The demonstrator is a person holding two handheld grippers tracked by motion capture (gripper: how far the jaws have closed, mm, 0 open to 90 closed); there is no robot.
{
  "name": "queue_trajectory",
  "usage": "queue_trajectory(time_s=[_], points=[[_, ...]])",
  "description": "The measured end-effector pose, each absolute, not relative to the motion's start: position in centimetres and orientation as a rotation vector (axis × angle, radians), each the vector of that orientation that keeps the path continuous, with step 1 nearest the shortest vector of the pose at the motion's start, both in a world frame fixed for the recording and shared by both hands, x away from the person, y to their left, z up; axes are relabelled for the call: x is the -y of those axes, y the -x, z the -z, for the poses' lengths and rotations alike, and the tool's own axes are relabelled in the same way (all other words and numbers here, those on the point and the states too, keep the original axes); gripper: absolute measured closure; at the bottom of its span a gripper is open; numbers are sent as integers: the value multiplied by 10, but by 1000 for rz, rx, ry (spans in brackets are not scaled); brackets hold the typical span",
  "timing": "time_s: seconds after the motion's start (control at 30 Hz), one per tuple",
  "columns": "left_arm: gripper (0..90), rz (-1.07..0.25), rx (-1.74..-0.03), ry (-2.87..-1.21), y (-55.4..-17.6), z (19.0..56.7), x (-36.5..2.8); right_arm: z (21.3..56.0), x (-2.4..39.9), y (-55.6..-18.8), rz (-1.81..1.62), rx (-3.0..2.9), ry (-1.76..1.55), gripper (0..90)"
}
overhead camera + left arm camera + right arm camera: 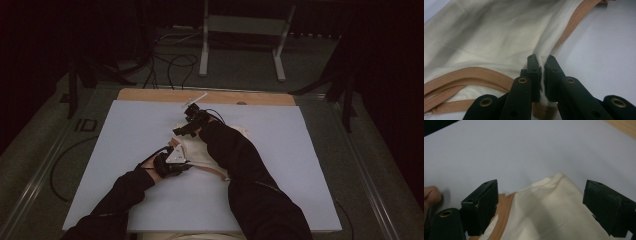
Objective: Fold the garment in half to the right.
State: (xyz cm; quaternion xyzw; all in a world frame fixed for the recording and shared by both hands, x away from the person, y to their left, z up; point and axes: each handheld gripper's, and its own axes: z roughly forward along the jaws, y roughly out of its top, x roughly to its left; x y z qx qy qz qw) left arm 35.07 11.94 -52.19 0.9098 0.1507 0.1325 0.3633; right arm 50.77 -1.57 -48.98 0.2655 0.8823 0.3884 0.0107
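A cream cloth bag (pixel 197 150) with tan straps lies in the middle of the white table sheet (pixel 125 130). My left gripper (pixel 174 161) is at its near left edge, shut on a pinch of the cream fabric (pixel 543 65) beside the tan strap (pixel 474 75). My right gripper (pixel 189 125) is at the bag's far end, open, its jaws standing wide apart on either side of a raised cream corner (pixel 556 195). A tan strap (pixel 504 215) shows by its left jaw. A dark sleeve (pixel 235 155) covers much of the bag.
The white sheet lies on a wooden tabletop (pixel 150 95) whose far edge shows. Behind it are cables (pixel 170 65) on the floor and a metal stand (pixel 245 30). A fingertip (pixel 431 195) shows at the left of the right gripper view.
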Motion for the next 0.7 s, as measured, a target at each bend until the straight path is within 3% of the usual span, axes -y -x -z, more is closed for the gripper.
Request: queue_trajectory(time_s=[0.17,0.3,0.4,0.7], points=[[849,-343,-385,-2343,-350,521,-119,493,6,-517,-1167,-2719,-891,161],[849,-340,-383,-2342,-350,521,-119,496,1,-521,-1157,-2691,-931,317],[849,-339,-380,-2343,-350,521,-119,500,-5,-523,-1147,-2691,-916,373],[848,-332,-381,-2342,-350,521,-119,516,-11,-528,-1092,-2693,-885,402]])
